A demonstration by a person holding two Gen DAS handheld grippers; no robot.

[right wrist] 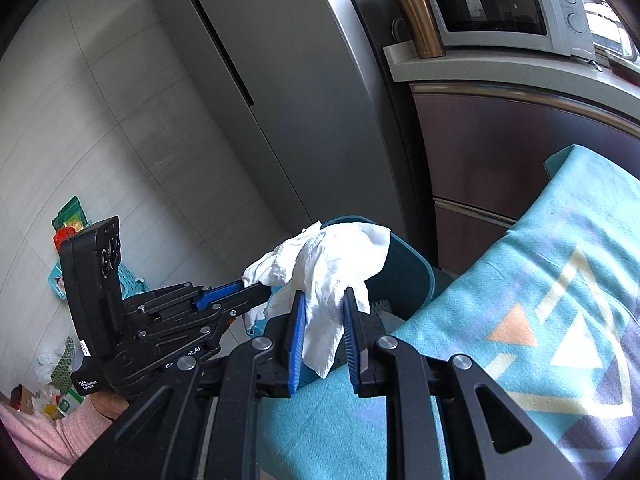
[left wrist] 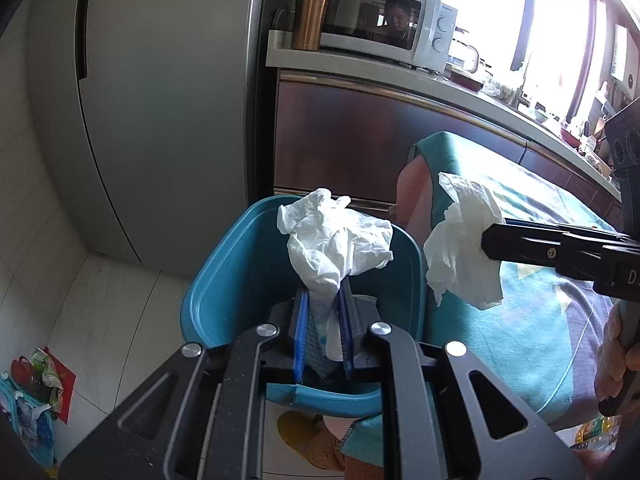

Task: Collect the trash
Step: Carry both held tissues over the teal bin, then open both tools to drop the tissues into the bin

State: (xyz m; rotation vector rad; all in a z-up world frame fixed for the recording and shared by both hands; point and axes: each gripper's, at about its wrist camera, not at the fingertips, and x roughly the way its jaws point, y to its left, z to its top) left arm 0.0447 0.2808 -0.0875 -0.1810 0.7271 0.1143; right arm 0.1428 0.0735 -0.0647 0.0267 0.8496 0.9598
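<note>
Tissue (left wrist: pixel 336 240) pinched between left jaws, above bin (left wrist: pixel 224 280).

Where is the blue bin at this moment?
In the left wrist view the blue bin stands on the floor below the left gripper, between the grey fridge and the blanket.

Bin (left wrist: pixel 240 272) between fridge (left wrist: pixel 160 100) and table (left wrist: pixel 520 320)

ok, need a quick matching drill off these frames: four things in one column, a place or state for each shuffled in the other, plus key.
1. left gripper
2. right gripper
3. copper tumbler
4. teal bin

a. on the counter beside the microwave
b. on the floor by the patterned cloth
c. shut on tissue, above the bin
d. shut on tissue, over the cloth's edge

Pairs: 1-c, 2-d, 3-a, 4-b
</note>
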